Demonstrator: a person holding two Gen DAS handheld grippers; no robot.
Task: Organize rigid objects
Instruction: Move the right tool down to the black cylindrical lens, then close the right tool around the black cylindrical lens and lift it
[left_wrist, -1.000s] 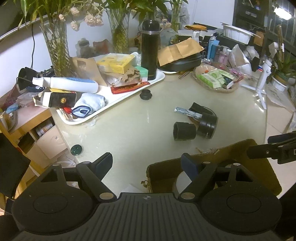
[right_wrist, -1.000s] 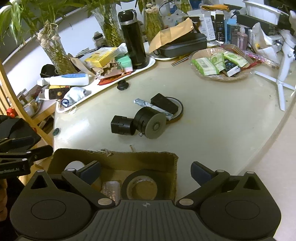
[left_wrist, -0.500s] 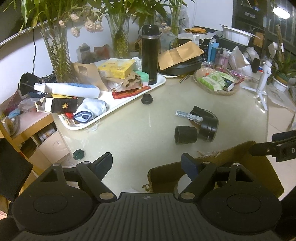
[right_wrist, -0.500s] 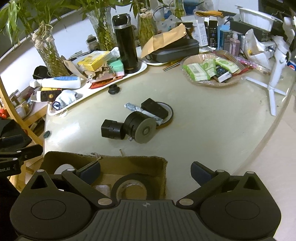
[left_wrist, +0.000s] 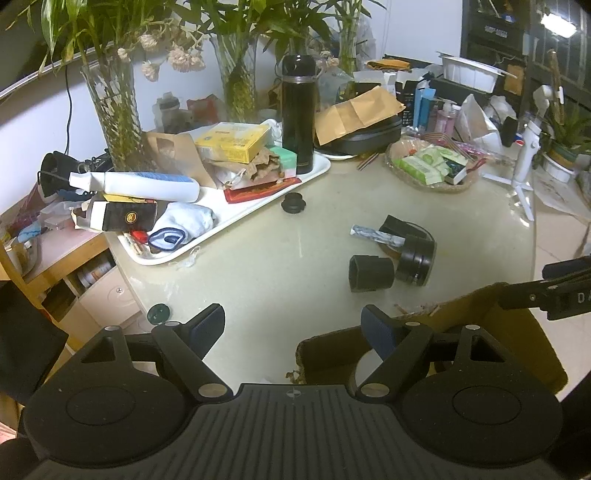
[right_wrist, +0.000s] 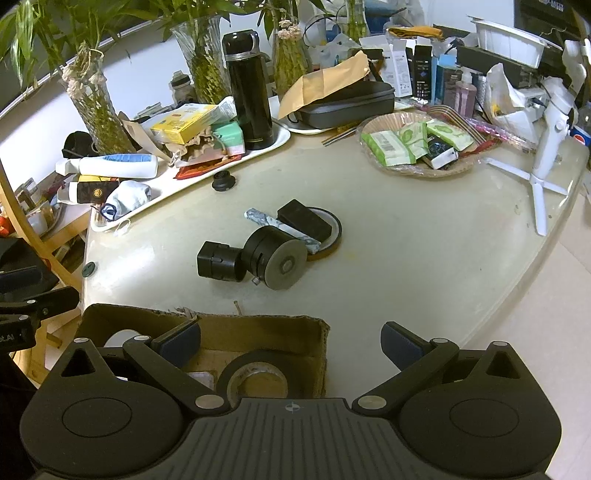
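Beside the cardboard box (right_wrist: 258, 328), both empty grippers (left_wrist: 293, 325) (right_wrist: 291, 341) gape; black cylinders (right_wrist: 255, 258) lie beyond.

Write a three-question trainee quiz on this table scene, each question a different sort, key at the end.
1. True or false: the left gripper holds the flask.
2. Multiple choice: the tape roll lies A) on the tray, B) in the cardboard box, C) in the basket.
3. Fill in: the black cylinder lies on its ____ on the table.

Key: 1 false, both it and the right gripper are open and empty; 2 B; 3 side.
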